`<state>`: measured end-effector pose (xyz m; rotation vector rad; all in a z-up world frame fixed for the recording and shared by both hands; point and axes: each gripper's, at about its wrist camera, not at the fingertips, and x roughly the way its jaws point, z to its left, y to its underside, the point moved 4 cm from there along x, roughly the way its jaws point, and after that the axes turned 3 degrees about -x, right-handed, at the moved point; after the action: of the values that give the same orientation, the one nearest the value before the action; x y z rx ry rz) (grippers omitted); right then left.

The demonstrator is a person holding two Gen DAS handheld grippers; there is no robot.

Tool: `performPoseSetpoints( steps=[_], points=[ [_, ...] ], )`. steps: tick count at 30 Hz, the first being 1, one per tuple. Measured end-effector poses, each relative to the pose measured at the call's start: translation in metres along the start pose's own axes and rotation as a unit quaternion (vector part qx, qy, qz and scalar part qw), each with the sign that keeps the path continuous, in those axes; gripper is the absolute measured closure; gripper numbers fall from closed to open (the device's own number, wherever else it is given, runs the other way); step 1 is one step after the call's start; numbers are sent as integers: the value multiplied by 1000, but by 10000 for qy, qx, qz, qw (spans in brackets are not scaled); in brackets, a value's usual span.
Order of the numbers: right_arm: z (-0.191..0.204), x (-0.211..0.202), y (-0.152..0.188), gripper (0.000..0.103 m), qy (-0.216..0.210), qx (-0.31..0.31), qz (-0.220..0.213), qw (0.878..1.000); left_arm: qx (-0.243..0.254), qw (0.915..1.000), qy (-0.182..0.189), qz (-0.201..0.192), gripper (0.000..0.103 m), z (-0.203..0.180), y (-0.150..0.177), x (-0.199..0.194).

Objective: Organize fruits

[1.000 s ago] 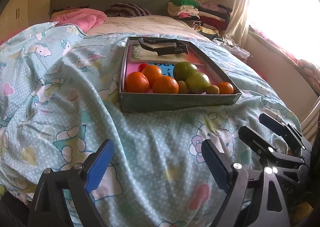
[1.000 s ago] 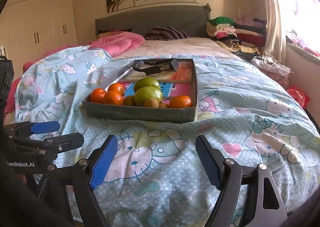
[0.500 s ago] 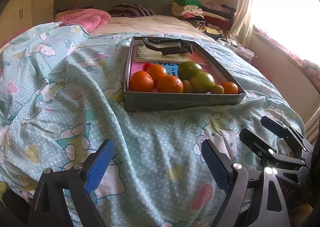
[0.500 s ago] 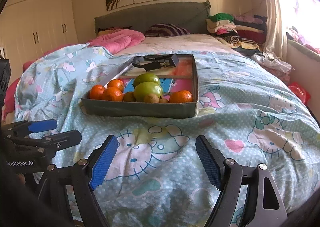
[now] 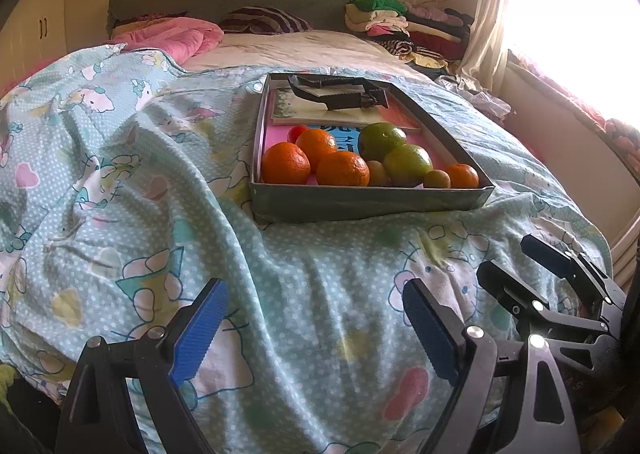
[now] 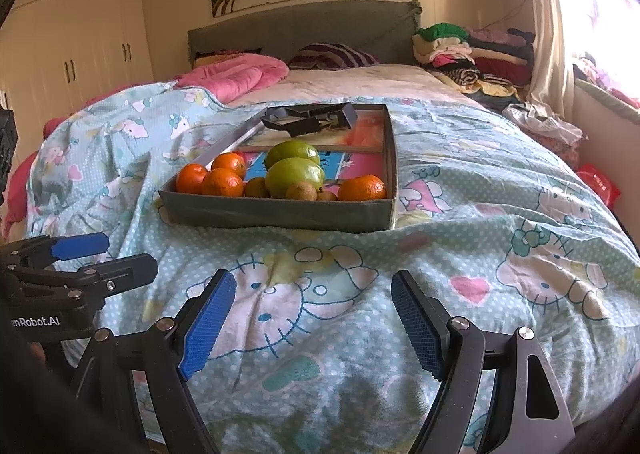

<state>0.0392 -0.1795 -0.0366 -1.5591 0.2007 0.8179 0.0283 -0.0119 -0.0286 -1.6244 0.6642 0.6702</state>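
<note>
In our left wrist view, the left hand-held gripper (image 5: 316,328) is wide apart over the bed cover (image 5: 120,193), holding nothing; the fruits (image 5: 344,167) sit in a box (image 5: 360,205) ahead. In our right wrist view, the right hand-held gripper (image 6: 310,328) is apart and empty too, and only here we see the white cupboards (image 6: 72,53).

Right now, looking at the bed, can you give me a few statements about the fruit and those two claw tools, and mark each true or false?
1. All the fruit sits inside the grey tray. True.
2. The left gripper is squeezing an orange. False: its jaws stand open and empty over the quilt.
3. The two green fruits lie between the orange ones. True.
4. The right gripper is open and holds nothing. True.
5. The tray holds fruit only. False: a black tool and books lie at its far end.
</note>
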Motion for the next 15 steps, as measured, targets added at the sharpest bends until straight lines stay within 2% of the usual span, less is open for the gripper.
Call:
performPoseSetpoints(
  steps=[15],
  points=[
    [1,1,1,22,10,-16,11,10000,6,10000,-13,11,14,2,-1,-1]
  ],
)
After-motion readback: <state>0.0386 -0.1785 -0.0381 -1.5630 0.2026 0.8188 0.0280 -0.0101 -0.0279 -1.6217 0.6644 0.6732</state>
